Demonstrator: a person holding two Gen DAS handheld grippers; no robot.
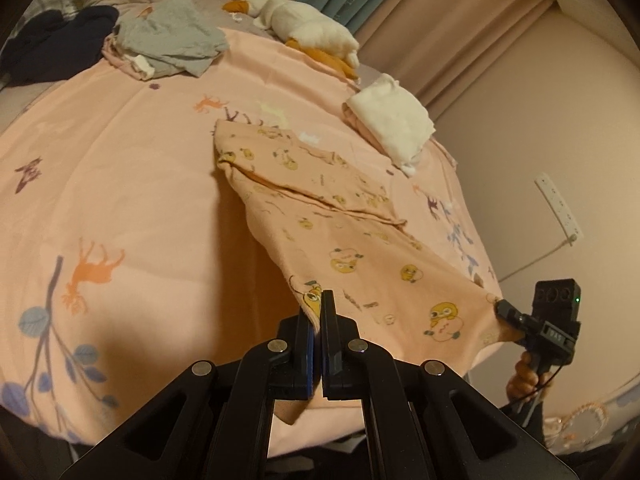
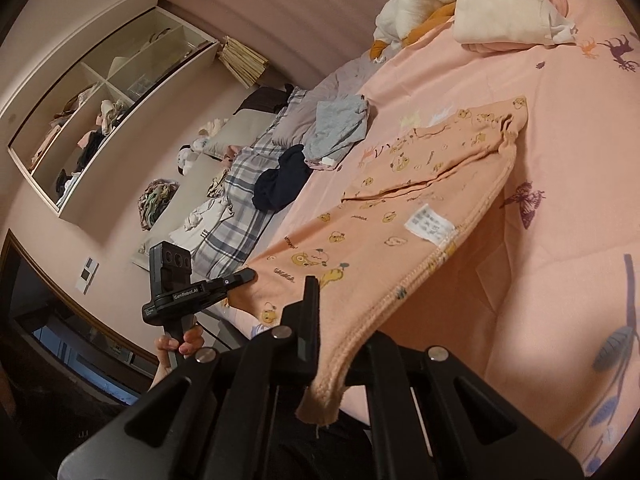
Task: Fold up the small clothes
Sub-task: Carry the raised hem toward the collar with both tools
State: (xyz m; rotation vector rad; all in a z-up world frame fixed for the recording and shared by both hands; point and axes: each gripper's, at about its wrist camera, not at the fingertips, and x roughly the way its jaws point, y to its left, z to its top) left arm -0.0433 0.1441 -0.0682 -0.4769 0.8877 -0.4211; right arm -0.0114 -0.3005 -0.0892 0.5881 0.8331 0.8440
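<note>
Both tools, left tool (image 1: 321,312) and right tool (image 2: 320,312), pinch the soft, printed peach garment (image 1: 360,248).

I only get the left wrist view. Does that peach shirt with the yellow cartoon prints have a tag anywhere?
Observer: Yes. The right wrist view shows a white care label sewn on the peach garment near its stitched edge.
Operator: Is the other hand-held gripper truly pinching it?
Observer: The right hand-held gripper is shut on the thick hem, whose loose end droops below it.
Operator: What else is in the room?
Observer: An open wall shelf with piled clothes.
</note>
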